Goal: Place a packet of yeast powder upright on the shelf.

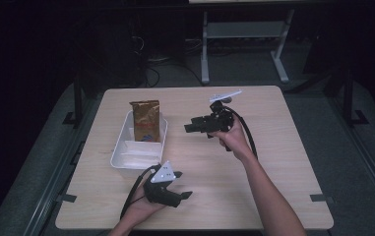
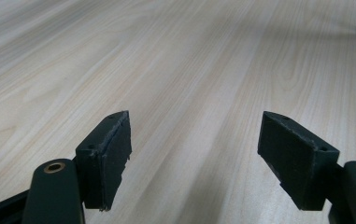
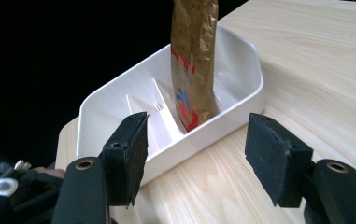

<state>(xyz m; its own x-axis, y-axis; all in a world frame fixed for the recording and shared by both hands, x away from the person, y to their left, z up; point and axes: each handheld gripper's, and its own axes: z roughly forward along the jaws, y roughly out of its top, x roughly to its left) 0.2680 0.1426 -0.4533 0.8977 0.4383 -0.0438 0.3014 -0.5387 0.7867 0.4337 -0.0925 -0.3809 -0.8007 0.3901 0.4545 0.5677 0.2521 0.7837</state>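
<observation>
- high view: a light wooden table (image 1: 273, 162) with rounded corners carries a white plastic divided tray (image 1: 121, 160) on its left half.
- a gold foil pouch with red and blue print (image 1: 145, 120) stands upright in the tray's far compartment; the nearer compartments look bare.
- the left gripper (image 1: 182, 196), black with a grey three-cornered plate on top, sits at the near edge of the table just beside the tray's near end, held in the person's left hand (image 1: 138, 209), pointing right.
- the right gripper (image 1: 189, 128) is held above the table's middle in the right hand (image 1: 232, 137), pointing left toward the tray, apart from it.
- left gripper view: the left gripper's (image 2: 194, 140) two black fingers (image 2: 108, 156) stand wide apart over bare table (image 2: 189, 70), holding nothing.
- right gripper view: the right gripper's (image 3: 196, 156) fingers (image 3: 276, 156) stand apart with nothing between them, near the tray's (image 3: 231, 112) long wall.
- the pouch (image 3: 192, 60) rises upright from the tray's end compartment, beyond a divider.
</observation>
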